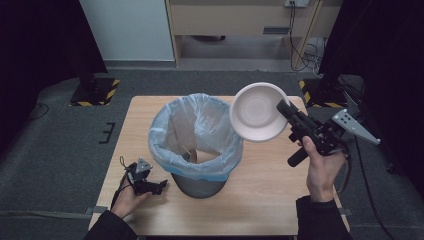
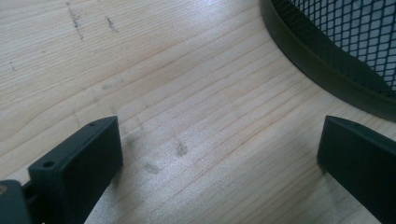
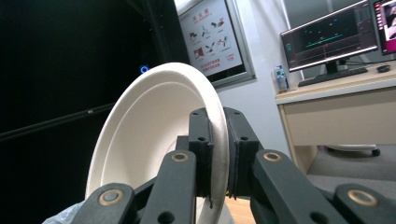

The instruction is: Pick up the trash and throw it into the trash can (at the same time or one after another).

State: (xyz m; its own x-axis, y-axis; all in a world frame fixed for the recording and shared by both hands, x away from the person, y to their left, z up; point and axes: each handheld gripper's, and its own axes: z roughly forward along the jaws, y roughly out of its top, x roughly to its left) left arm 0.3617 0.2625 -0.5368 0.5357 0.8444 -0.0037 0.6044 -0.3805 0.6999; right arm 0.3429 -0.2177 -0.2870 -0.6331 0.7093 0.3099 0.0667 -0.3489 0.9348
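Nearest to us in the right gripper view stand the two black jaws of the right tool (image 3: 218, 144), pressed together on the rim of a white paper bowl (image 3: 149, 135), so that the thin edge sits between them with no gap to see. In the high view the same bowl (image 1: 257, 111) is held up in the air, tilted almost on its edge, with its hollow side facing us, and it hangs just over the right part of the rim of the waste bin (image 1: 197, 145), which has a pale blue plastic bag (image 1: 165, 127) folded over its top. We judge that the step in hand is to drop the bowl into this bin. To do it well, we should bring the bowl further toward the middle of the opening before we let go, because now a good part of it seems to be outside the rim and it could fall on the counter (image 1: 265, 190). We should also lower it a little and turn the hollow side down, so it slides inside and does not catch on the bag. The left tool (image 1: 145, 181) rests low on the counter just beside the foot of the bin; its jaws stand wide apart and hold nothing. It could steady the bin if the bin moves.
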